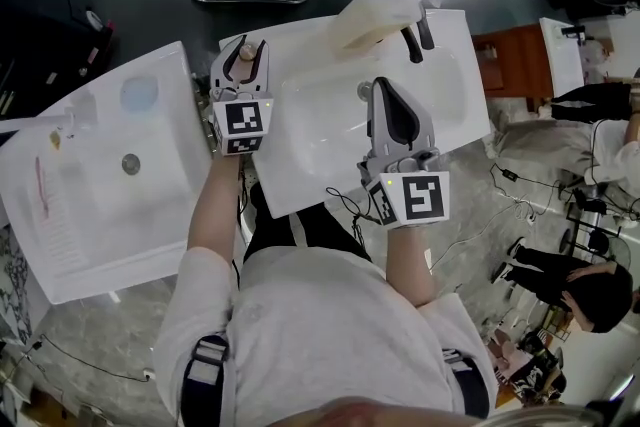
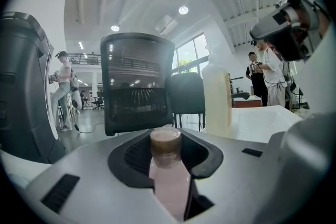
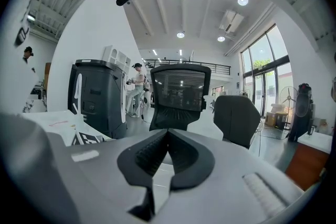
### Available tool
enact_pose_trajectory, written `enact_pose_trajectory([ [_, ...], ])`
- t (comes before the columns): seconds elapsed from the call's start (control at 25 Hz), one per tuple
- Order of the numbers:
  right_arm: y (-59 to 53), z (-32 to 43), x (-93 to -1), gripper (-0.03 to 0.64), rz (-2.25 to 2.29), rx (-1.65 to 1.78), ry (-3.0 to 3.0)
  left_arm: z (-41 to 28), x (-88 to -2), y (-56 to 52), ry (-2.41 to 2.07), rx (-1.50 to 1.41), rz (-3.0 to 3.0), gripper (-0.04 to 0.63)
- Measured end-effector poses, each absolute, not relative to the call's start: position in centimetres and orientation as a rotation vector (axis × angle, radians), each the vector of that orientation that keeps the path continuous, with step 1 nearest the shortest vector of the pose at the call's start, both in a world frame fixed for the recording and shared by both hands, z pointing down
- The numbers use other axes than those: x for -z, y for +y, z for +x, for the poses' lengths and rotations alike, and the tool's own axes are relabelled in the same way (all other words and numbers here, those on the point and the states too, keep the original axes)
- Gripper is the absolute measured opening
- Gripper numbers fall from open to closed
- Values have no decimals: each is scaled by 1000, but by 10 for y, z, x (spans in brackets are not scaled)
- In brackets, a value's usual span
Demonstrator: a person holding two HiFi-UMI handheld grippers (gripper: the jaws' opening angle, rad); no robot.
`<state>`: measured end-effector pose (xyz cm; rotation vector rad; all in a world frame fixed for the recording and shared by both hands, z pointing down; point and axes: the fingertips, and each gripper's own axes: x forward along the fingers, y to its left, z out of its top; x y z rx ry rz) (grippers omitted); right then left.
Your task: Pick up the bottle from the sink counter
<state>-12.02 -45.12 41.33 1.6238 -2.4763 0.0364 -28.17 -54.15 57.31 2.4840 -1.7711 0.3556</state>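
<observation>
I find the left tool (image 1: 246,55) closed on the bottle (image 2: 169,176): its jaws bear on the pink body from both sides, and the brown cap stands up in the curved gap between their tips. The bottle is upright at the far left corner of the white sink bench (image 1: 272,177), beside the basin (image 1: 330,130). I see the right tool (image 3: 167,132) closed and empty, its jaw tips meeting, held over the basin. A tall pale dispenser (image 2: 217,94) stands at the back of the bench near the black tap (image 1: 412,43).
</observation>
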Motion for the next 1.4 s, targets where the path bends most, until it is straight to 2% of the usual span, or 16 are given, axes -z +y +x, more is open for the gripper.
enact_pose_trajectory([
  [0.6,-434,-135,-388,11,1459,-2,-2668,-290,-461,-473,-1840,-196,2456,132],
  [1.4,-401,-126,-344,11,1244,50,-2870,-289,-361,-365,-2092,-173,2292,132],
])
